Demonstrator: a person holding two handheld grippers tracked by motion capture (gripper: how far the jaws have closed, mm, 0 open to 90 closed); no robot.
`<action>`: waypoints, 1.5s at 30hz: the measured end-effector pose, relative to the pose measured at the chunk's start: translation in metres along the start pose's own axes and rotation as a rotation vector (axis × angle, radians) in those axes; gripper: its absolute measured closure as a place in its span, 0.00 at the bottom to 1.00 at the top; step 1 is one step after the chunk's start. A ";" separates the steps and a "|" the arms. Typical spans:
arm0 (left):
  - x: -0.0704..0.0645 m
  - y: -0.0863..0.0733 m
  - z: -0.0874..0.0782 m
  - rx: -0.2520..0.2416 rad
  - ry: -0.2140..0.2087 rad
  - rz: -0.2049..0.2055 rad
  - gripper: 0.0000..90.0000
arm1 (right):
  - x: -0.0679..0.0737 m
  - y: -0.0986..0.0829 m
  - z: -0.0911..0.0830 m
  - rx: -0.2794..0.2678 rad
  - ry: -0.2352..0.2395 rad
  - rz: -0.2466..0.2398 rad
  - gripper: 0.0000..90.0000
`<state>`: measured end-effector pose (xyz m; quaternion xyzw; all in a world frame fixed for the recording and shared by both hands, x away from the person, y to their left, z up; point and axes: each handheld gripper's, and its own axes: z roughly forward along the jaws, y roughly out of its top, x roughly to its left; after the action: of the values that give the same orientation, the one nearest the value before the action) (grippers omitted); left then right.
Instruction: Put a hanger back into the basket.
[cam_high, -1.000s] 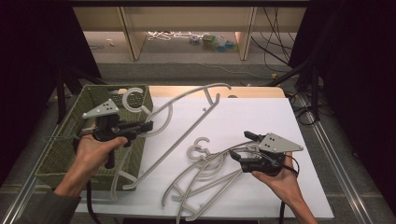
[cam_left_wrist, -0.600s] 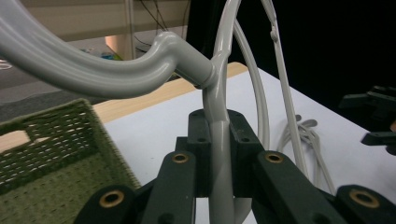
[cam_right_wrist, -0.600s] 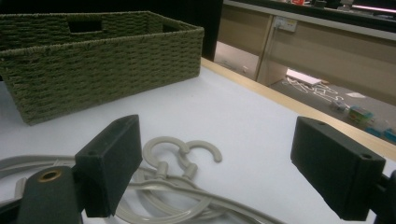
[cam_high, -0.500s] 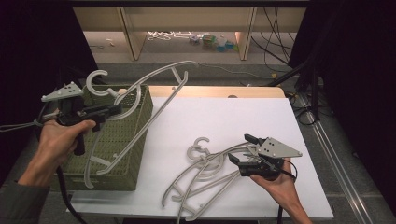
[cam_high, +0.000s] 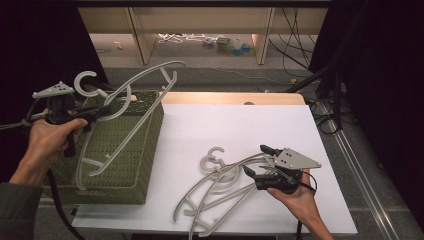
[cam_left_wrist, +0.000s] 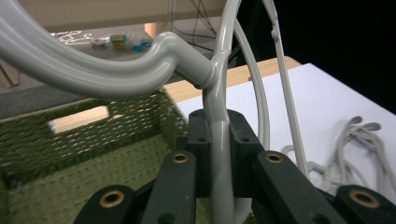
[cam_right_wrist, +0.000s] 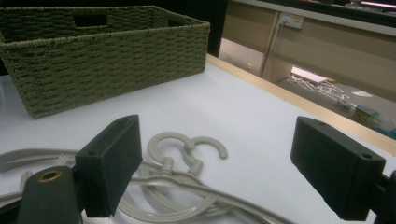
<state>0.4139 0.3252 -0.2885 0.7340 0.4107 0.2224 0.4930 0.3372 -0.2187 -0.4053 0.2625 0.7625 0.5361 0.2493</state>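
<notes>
The left gripper (cam_high: 102, 110) clamps a grey hanger (cam_high: 145, 95) above the green basket (cam_high: 135, 150); the right gripper (cam_high: 257, 162) gapes wide beside the piled hangers (cam_high: 220, 182).

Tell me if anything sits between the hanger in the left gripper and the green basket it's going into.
Nothing visible does. The left gripper holds the hanger by its neck above the basket, whose open top faces it. The part of the basket floor seen in the left gripper view is bare woven weave.

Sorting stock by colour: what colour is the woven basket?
Olive green basket, clearest in the right gripper view.
</notes>
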 end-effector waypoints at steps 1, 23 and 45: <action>0.002 -0.001 0.000 0.004 0.017 -0.026 0.91 | 0.000 0.000 0.000 0.006 0.006 0.001 0.19; 0.064 -0.030 0.005 0.091 0.177 0.007 0.91 | 0.000 -0.003 0.003 0.015 0.016 -0.004 0.20; 0.086 -0.072 0.017 0.266 0.210 0.106 0.91 | 0.000 -0.003 0.004 0.023 0.030 -0.002 0.20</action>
<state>0.4477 0.3994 -0.3676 0.7862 0.4465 0.2672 0.3333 0.3389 -0.2168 -0.4095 0.2566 0.7726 0.5309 0.2354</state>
